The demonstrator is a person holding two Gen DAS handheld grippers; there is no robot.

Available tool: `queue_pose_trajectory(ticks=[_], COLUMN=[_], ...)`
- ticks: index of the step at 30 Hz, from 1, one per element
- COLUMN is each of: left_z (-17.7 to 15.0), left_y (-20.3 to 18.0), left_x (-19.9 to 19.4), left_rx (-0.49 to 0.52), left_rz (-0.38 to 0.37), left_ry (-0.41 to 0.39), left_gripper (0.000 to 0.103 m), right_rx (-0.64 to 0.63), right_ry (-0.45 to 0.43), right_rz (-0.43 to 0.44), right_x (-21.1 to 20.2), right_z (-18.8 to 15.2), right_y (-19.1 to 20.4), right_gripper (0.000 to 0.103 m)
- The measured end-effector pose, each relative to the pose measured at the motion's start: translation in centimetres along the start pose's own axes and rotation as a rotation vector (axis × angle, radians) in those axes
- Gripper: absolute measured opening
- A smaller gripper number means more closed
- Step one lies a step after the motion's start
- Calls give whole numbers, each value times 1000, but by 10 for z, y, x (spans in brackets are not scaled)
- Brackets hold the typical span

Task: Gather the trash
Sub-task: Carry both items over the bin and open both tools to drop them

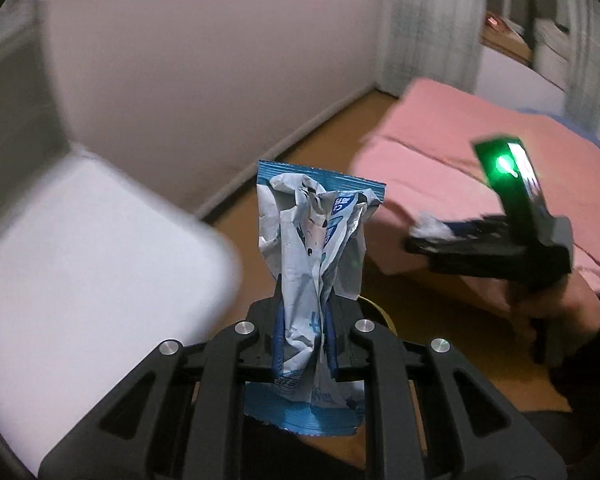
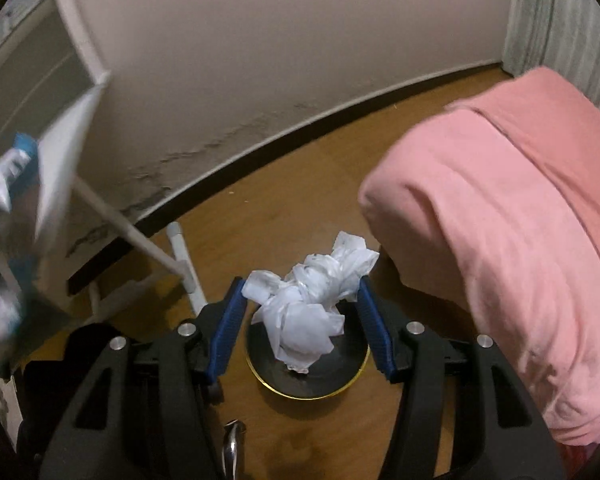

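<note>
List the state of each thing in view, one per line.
Left gripper: shut on the blue and white wrapper.
Blue and white wrapper: crumpled, upright between the pads.
Right gripper: shut on the white wad.
White wad: crumpled, held above the bin.
Bin: open-topped, black-lined, standing on the floor.
Pink blanket: draped over the bed edge.

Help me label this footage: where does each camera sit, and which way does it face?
Left wrist: on the left gripper, facing down past its crumpled blue wrapper toward the floor; the right hand shows.
Right wrist: on the right gripper, facing down past its white wad into the bin.
Shared: pink bed, wrapper, wad.
</note>
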State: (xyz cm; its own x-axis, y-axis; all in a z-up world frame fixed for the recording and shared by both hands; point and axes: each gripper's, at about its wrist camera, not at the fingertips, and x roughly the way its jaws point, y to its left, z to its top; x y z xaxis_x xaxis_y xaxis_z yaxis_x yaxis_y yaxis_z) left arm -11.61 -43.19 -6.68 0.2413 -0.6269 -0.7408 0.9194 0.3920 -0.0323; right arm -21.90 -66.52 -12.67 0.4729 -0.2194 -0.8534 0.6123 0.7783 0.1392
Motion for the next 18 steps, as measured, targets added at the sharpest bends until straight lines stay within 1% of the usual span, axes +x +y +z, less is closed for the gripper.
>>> queue_pose_trajectory(ticks=[3, 7, 10, 12, 14, 16, 18], left_z=[-3, -12, -22, -27, -32, -41, -45], left_y=[-18, -26, -27, -21, -24, -25, -23], left_x=[46, 105, 143, 166, 185, 204, 215], left_rx=[1, -10, -41, -58, -49, -60, -83], left_rz=[-33, -46, -68, -90, -80, -88, -98], left_ry=[75, 172, 234, 265, 289, 321, 341], left_gripper=[15, 15, 15, 15, 15, 15, 15], right_rx=[18, 33, 45, 48, 54, 56, 56], right_ry=[42, 121, 194, 231, 271, 292, 306], right_rz=[9, 20, 30, 30, 33, 32, 33], right_x=[26, 65, 99, 117, 135, 143, 150], right_z=[-7, -23, -41, -52, -63, -69, -74], right_y=[-14, -25, -31, -33, -33, -32, -32], right_gripper=[55, 55, 55, 55, 55, 55, 55])
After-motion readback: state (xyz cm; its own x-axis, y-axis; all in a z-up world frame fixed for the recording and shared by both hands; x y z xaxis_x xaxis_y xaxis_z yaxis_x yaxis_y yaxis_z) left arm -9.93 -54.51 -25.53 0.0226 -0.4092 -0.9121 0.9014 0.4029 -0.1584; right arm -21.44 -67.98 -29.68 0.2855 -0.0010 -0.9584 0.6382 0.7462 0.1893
